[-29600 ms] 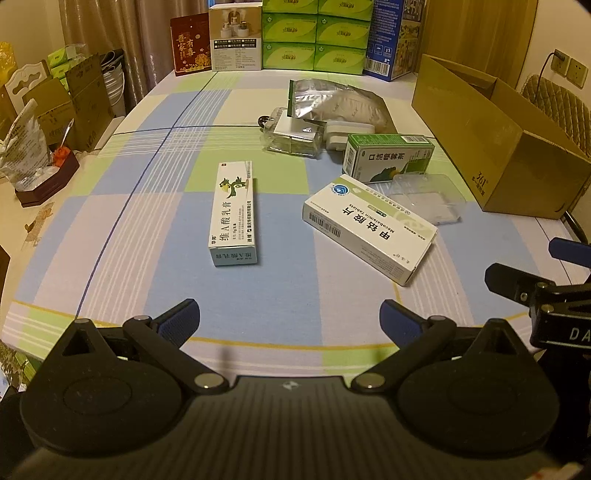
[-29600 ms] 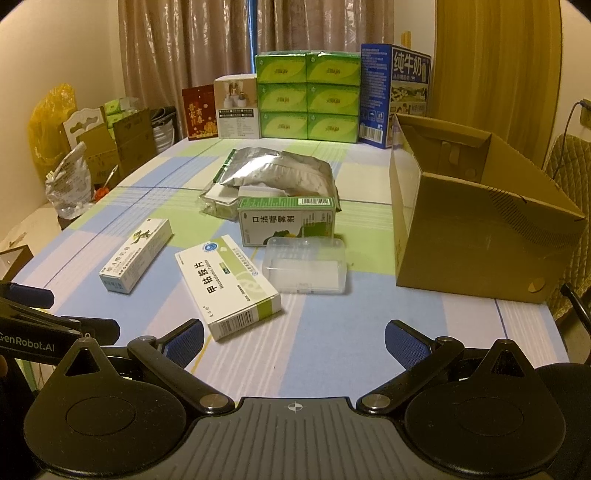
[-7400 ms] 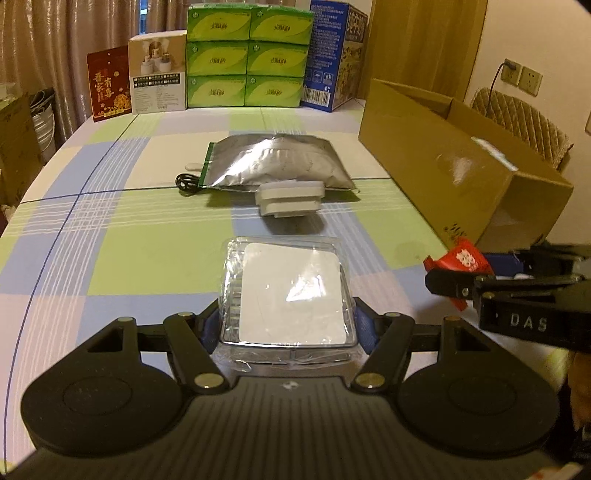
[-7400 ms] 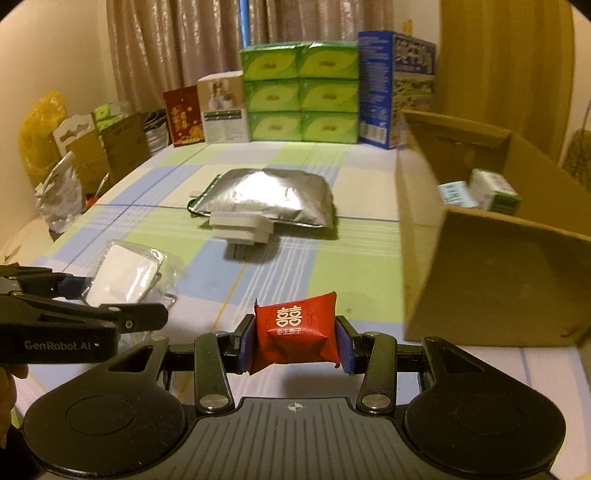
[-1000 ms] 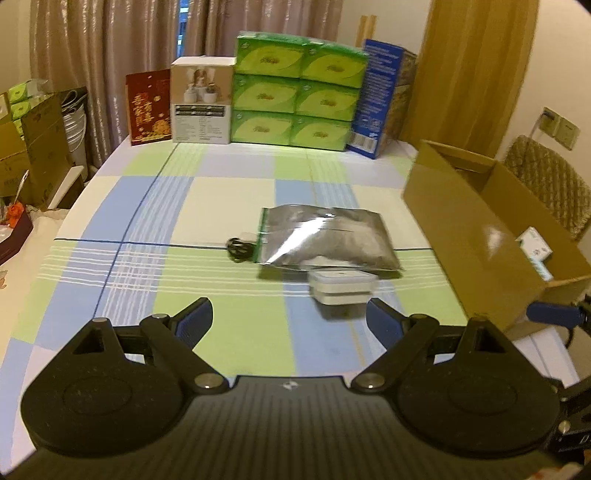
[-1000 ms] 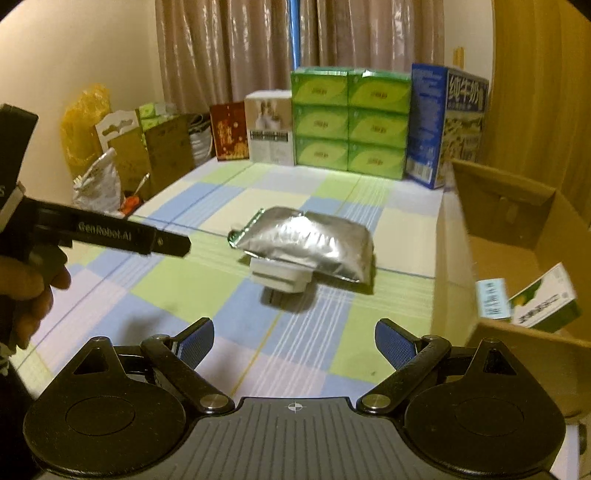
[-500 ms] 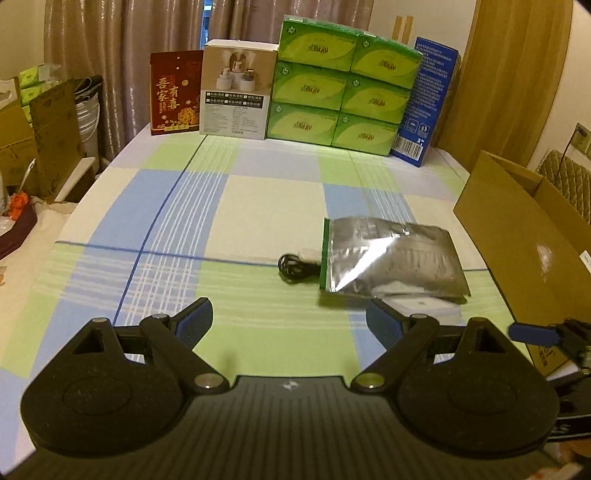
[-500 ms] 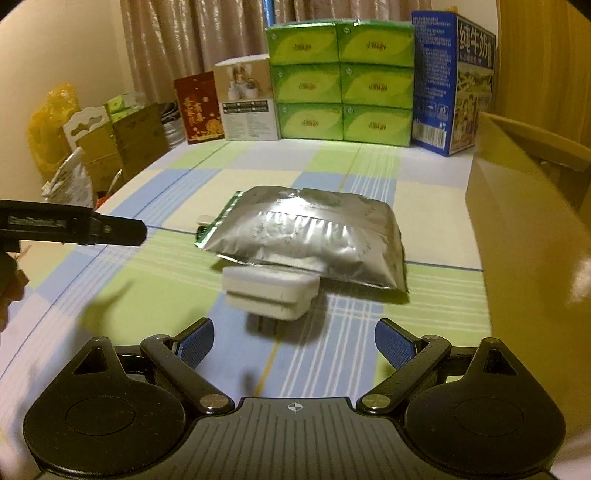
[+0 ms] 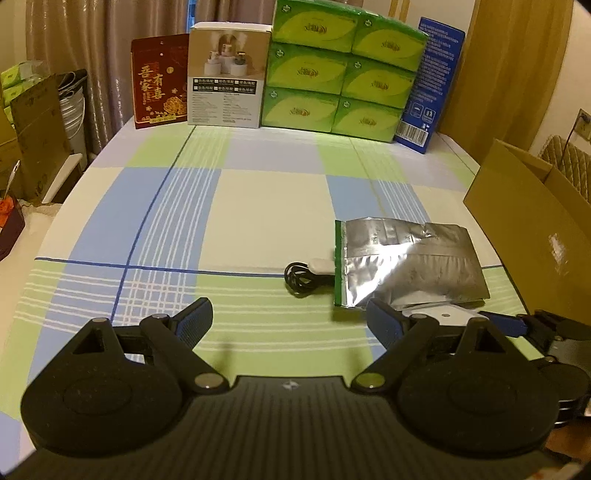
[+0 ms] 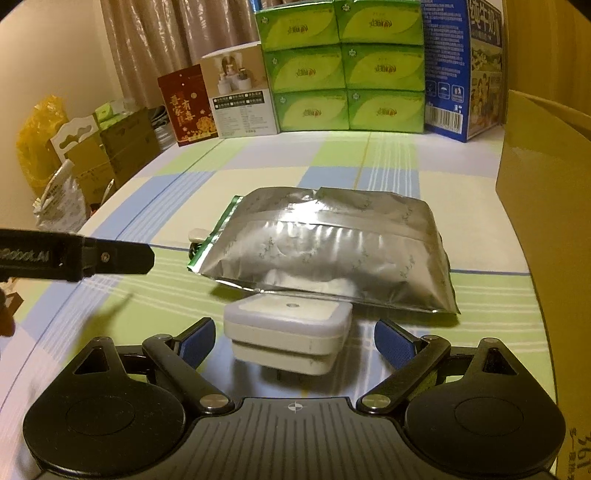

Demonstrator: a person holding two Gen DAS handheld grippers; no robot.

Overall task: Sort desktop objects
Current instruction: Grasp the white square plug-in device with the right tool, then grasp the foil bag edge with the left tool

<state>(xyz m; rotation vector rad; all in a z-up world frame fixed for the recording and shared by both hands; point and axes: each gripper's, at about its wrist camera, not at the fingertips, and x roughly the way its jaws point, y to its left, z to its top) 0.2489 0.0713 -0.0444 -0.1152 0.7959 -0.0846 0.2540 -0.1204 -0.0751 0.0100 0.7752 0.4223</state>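
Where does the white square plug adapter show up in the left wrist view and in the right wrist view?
Left wrist: white square plug adapter, lower right, mostly hidden behind the left gripper's right finger.
Right wrist: adapter, lower centre, between the right gripper's open jaws.
Shared landmark: crinkled silver foil pouch, just beyond it.

Boxes lined up along the counter's far edge

Six green tissue packs (image 9: 341, 70) are stacked in two columns on the checked counter (image 9: 266, 195), flanked by a blue carton (image 9: 428, 85), a white box (image 9: 227, 74) and a red packet (image 9: 159, 81); curtains (image 9: 92, 33) are seen behind.
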